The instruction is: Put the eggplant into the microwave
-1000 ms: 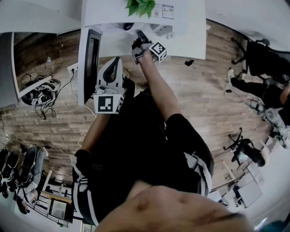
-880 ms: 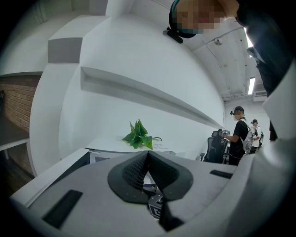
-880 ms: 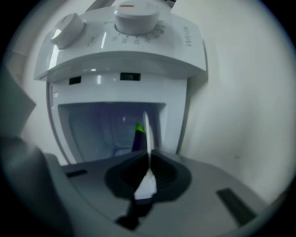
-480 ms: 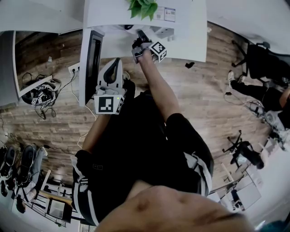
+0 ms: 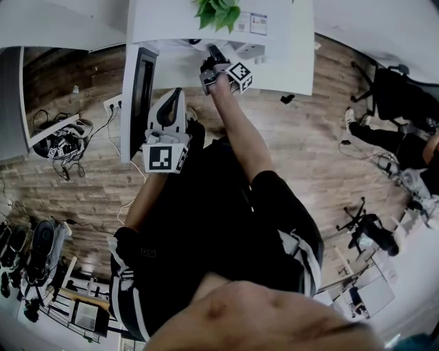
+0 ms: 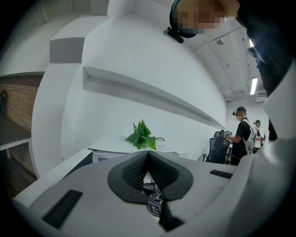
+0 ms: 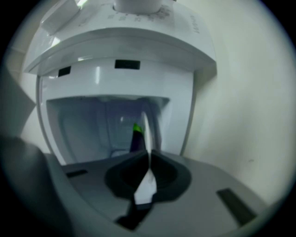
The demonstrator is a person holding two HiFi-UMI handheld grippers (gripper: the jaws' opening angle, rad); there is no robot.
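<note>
In the right gripper view a white microwave [image 7: 138, 74] stands close ahead with its cavity open. The eggplant [image 7: 136, 138], dark purple with a green stem, lies inside it. My right gripper [image 7: 148, 159] is shut on a thin white edge, the microwave door [image 7: 145, 129], seen edge-on in front of the cavity. From the head view the right gripper [image 5: 214, 56] reaches out over the white counter [image 5: 288, 62]. My left gripper [image 5: 178, 94] hangs back near the body, below the counter's edge. Its jaws [image 6: 148, 157] are shut with nothing between them.
A green plant [image 5: 218, 12] stands at the back of the counter, behind the right gripper. A dark panel [image 5: 140, 96] runs along the counter's left end. Wood floor lies all round, with cables [image 5: 62, 147] at the left and office chairs [image 5: 394, 92] and people at the right.
</note>
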